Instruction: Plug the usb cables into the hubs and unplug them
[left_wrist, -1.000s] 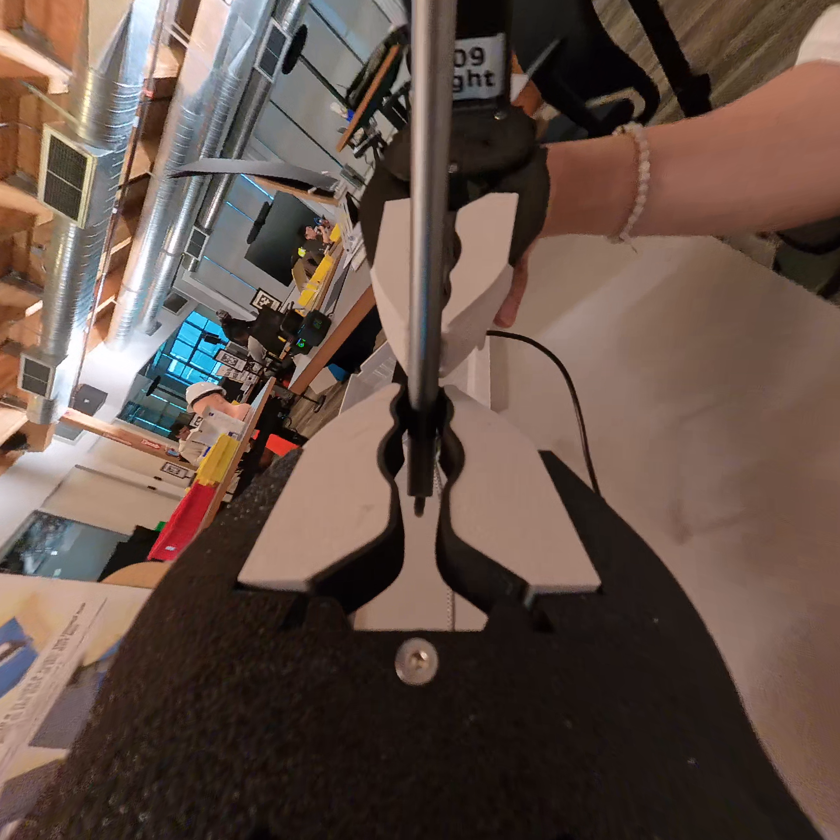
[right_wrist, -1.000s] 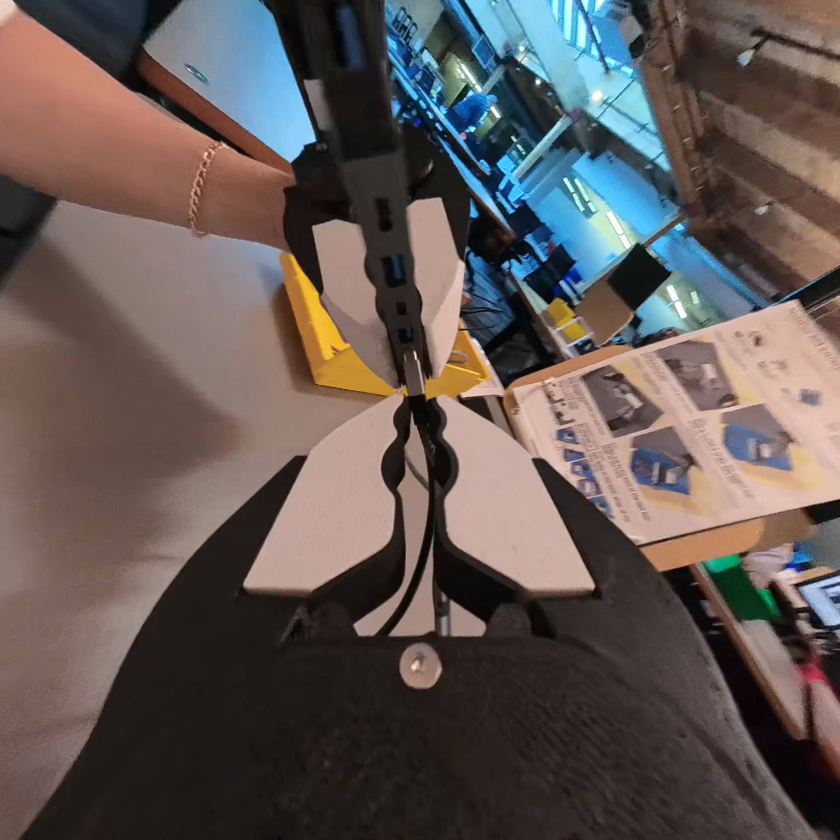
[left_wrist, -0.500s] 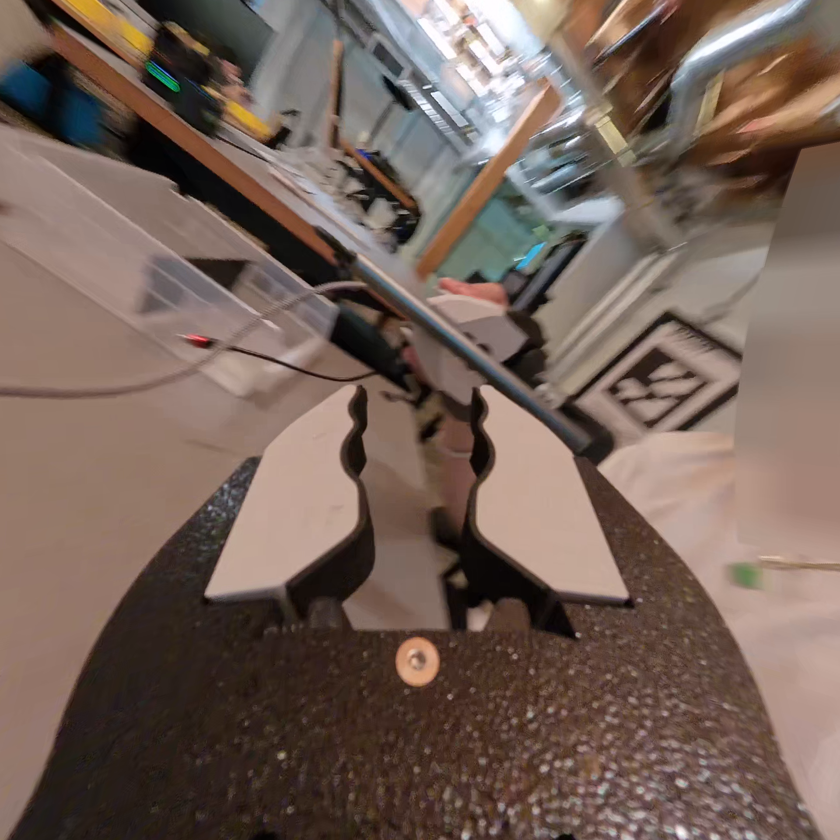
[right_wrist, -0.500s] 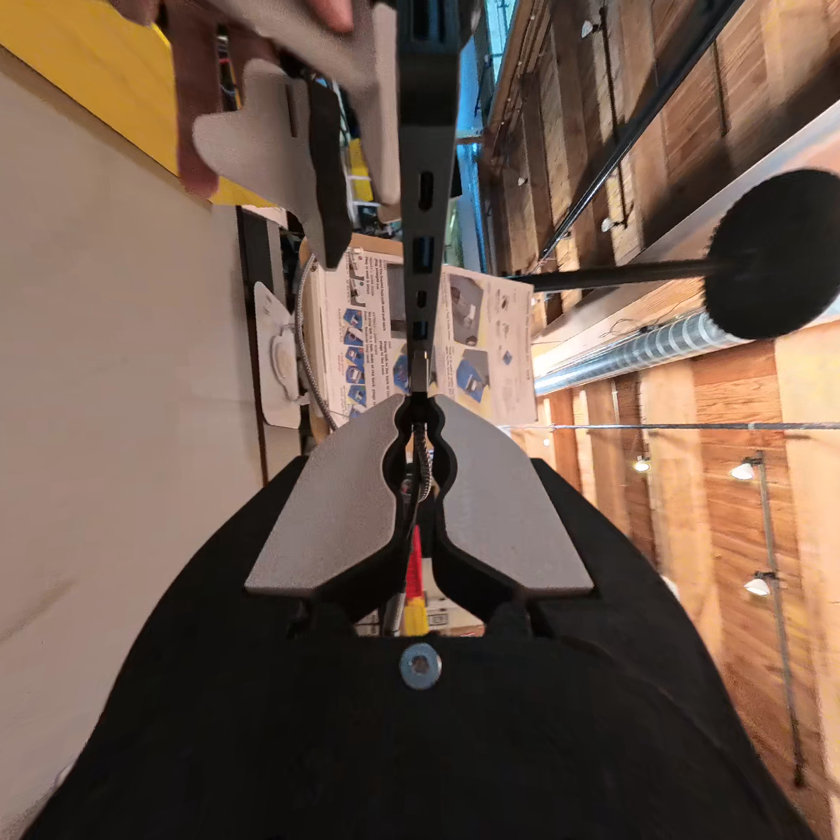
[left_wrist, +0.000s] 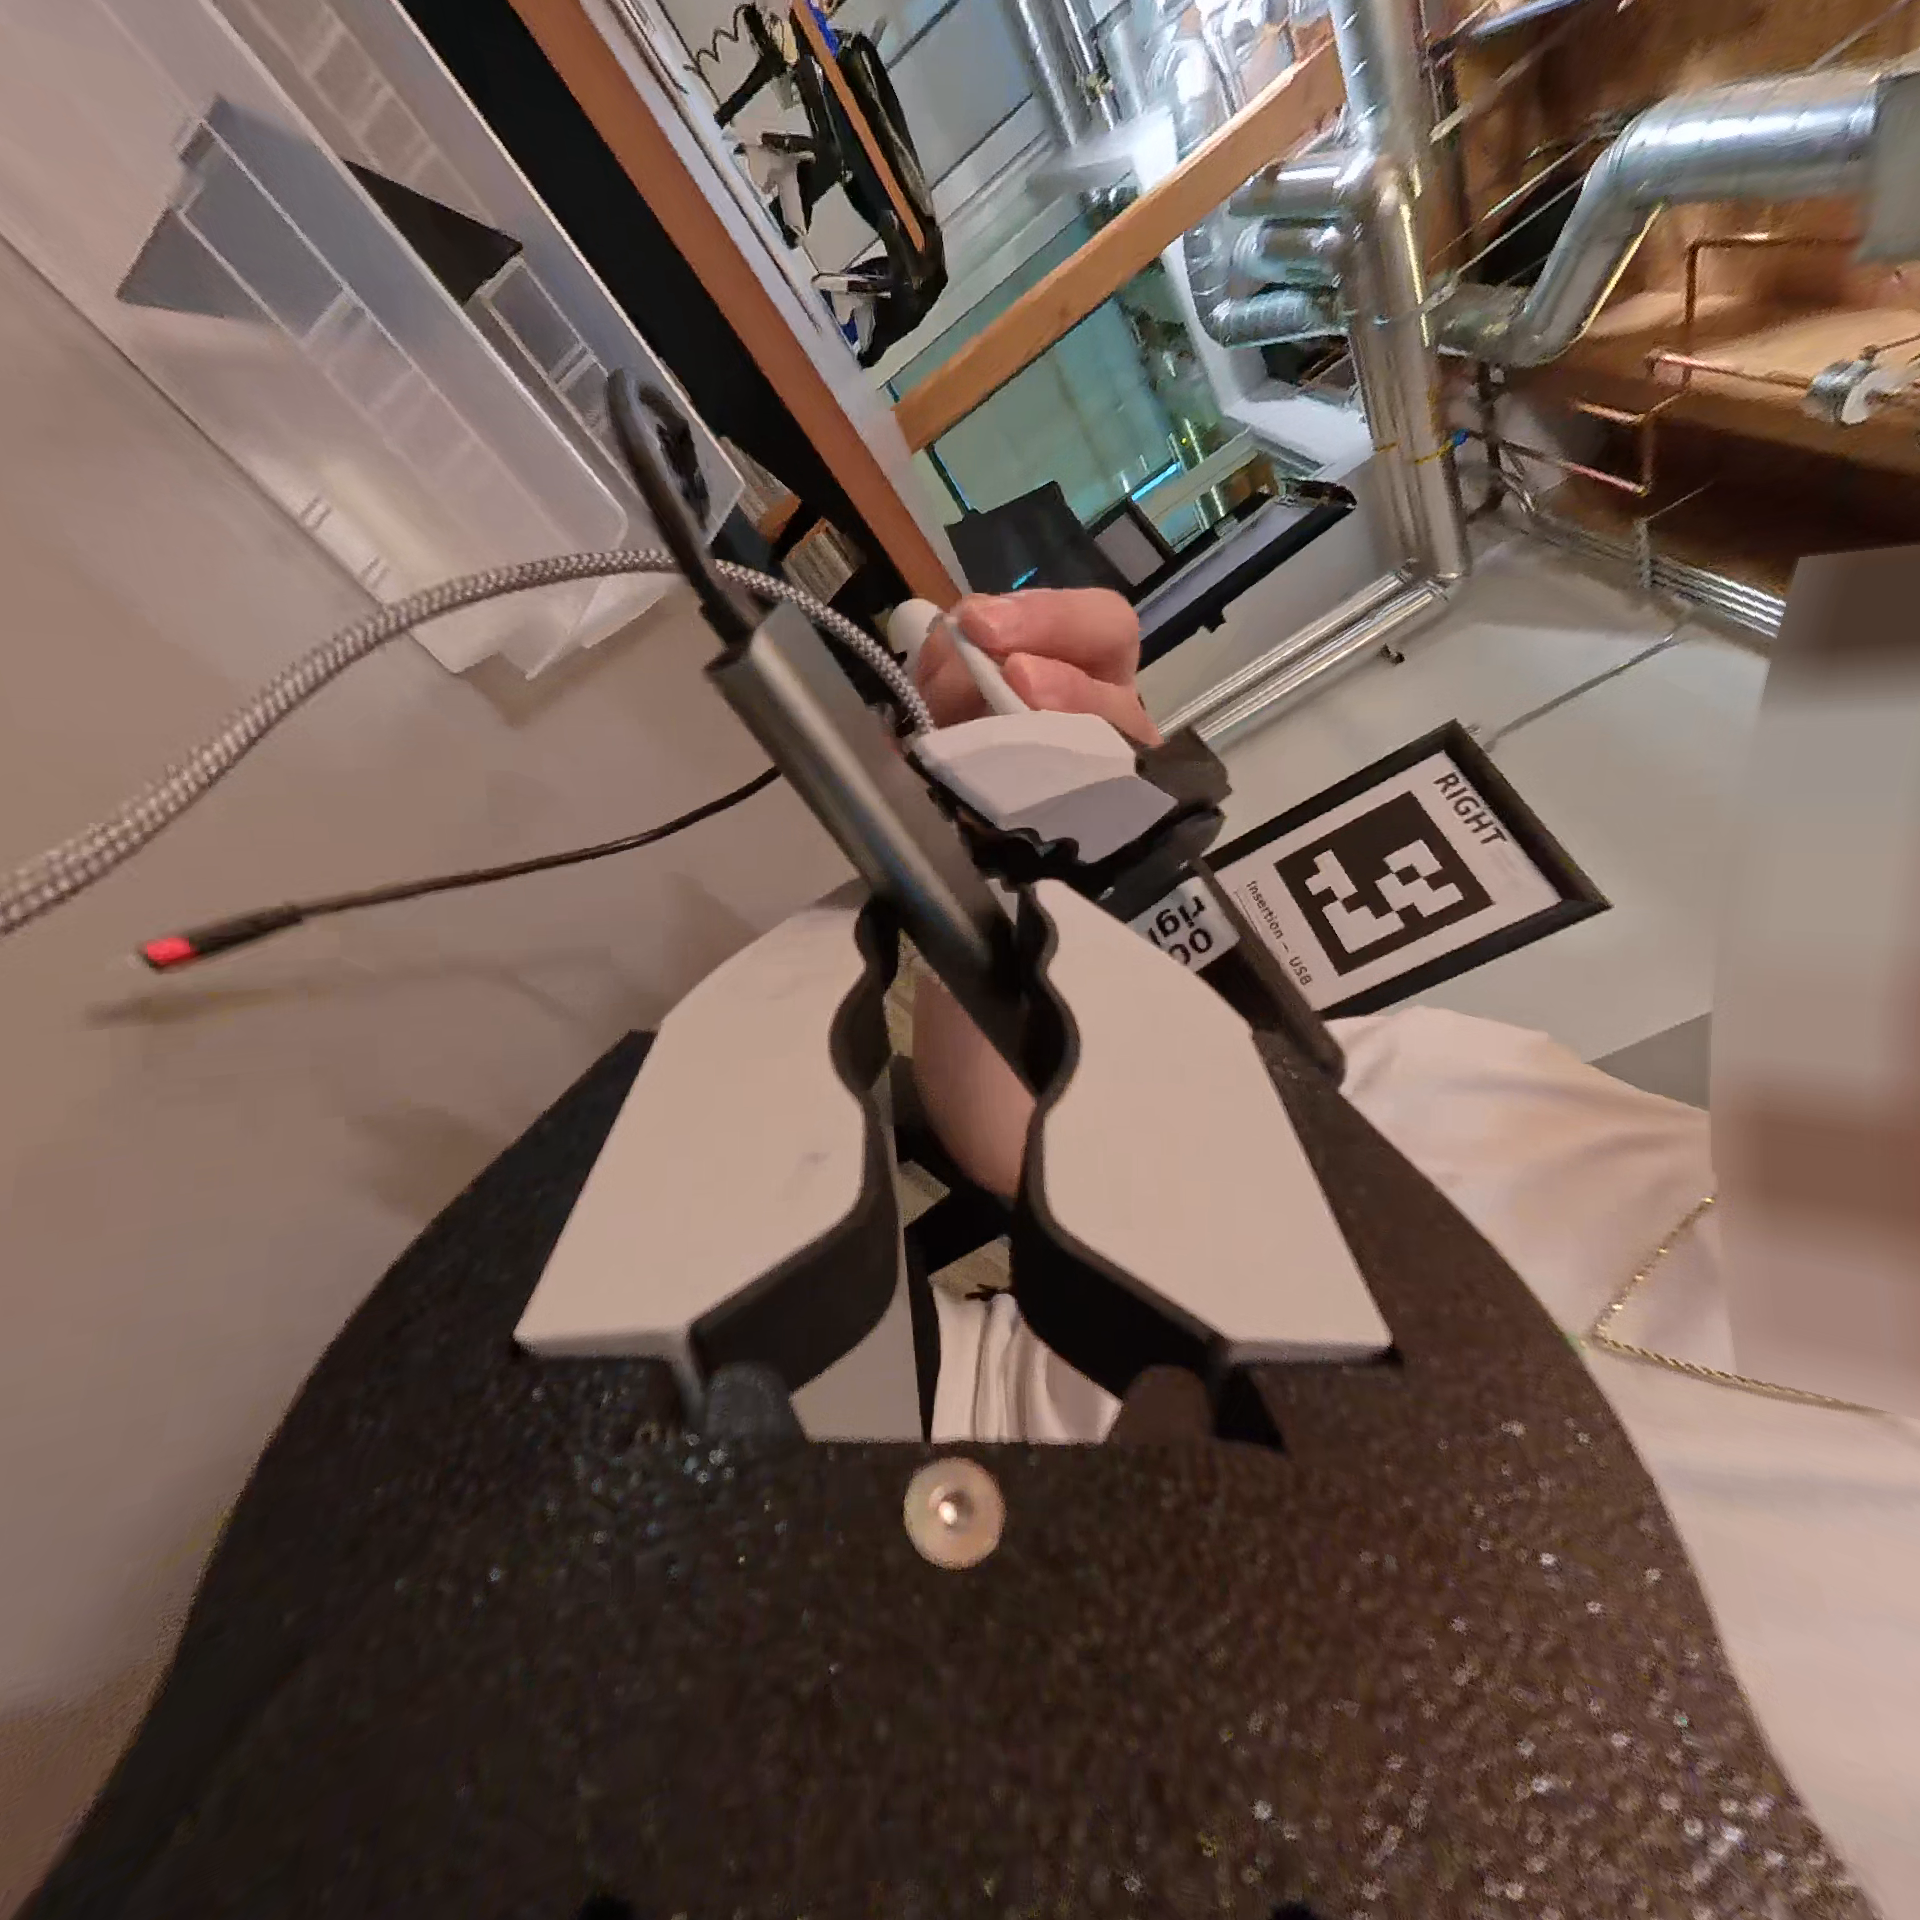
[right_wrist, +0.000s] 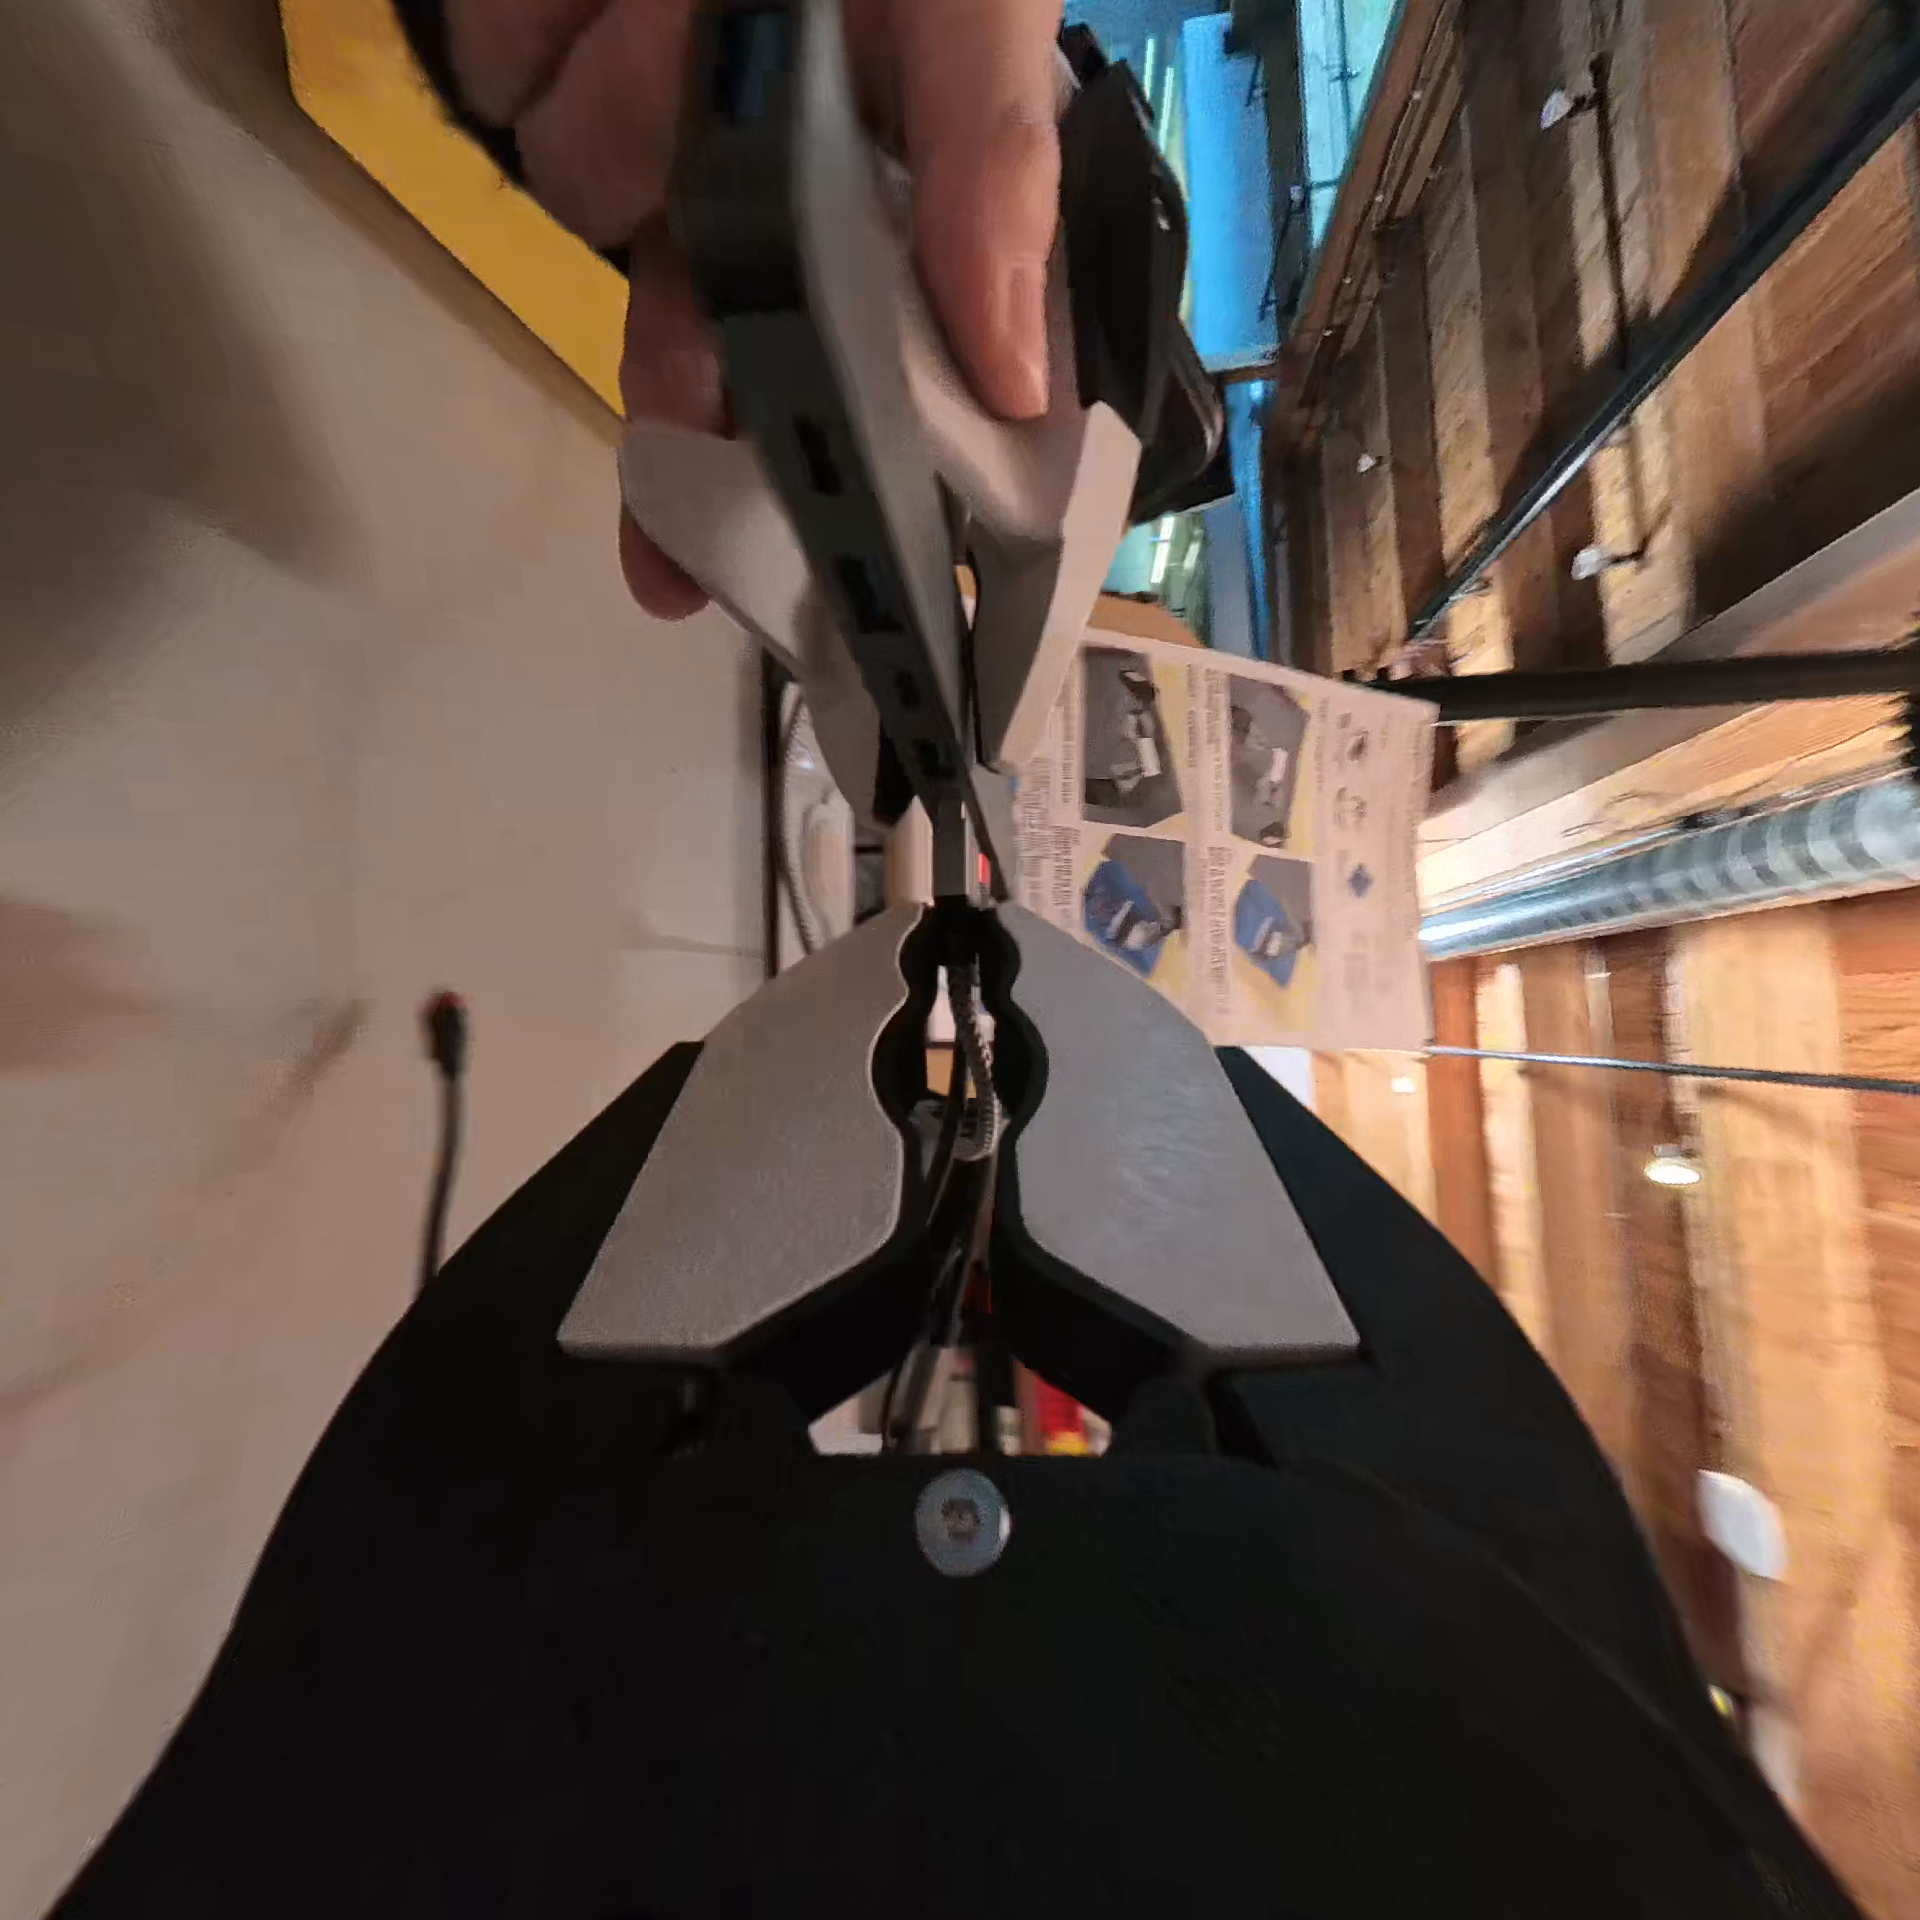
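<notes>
Hub (left_wrist: 831, 748) is held aloft between both grippers: the left gripper (left_wrist: 951, 940) clamps one end to steady it, while the right gripper (right_wrist: 961, 914), at twelve o'clock, pinches the braided cable (left_wrist: 312, 686) plug against its port row.

Grey hub (left_wrist: 831, 727); silver-braided cable (left_wrist: 260, 717); red-tipped black cable (left_wrist: 416, 888).

A framed black-and-white marker card (left_wrist: 1392, 883), a clear plastic bin (left_wrist: 343, 343) and an illustrated instruction sheet (right_wrist: 1216, 852) stand around.
</notes>
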